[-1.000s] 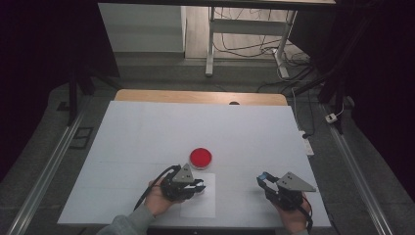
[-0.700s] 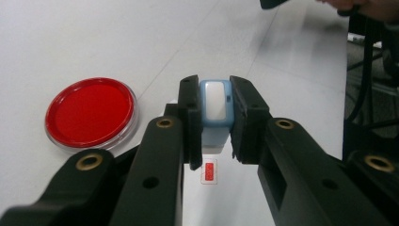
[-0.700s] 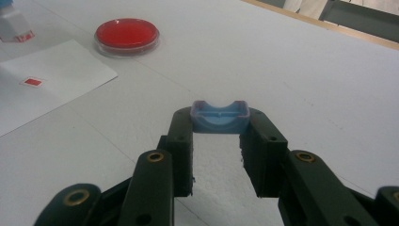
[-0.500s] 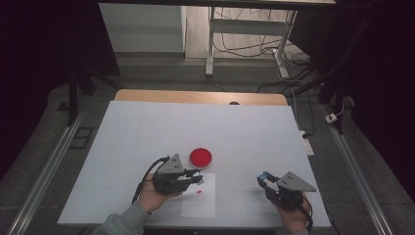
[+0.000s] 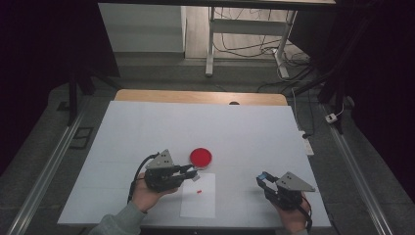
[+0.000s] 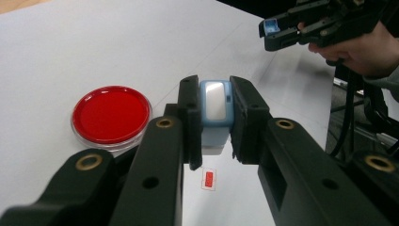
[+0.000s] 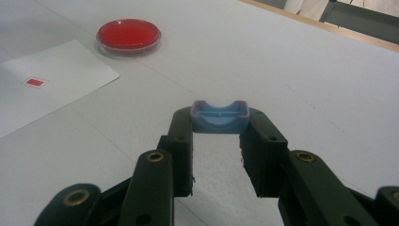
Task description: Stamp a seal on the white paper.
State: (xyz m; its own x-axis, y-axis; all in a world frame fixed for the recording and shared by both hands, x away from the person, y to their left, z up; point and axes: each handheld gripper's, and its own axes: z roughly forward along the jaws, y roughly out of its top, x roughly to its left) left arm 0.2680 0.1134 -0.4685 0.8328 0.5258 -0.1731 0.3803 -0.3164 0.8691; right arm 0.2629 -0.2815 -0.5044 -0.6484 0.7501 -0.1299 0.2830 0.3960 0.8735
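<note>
Left gripper (image 6: 214, 117) clamps blue stamp (image 6: 215, 110) above paper (image 5: 199, 196), red mark (image 6: 209, 180) already printed. Right gripper (image 7: 219, 136) grips what's probably its cap (image 7: 219, 117). Recapping left.

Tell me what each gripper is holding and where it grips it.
The left gripper clamps a small blue stamp by its two sides. The right gripper pinches a blue cap by its ends, at the jaw tips.
</note>
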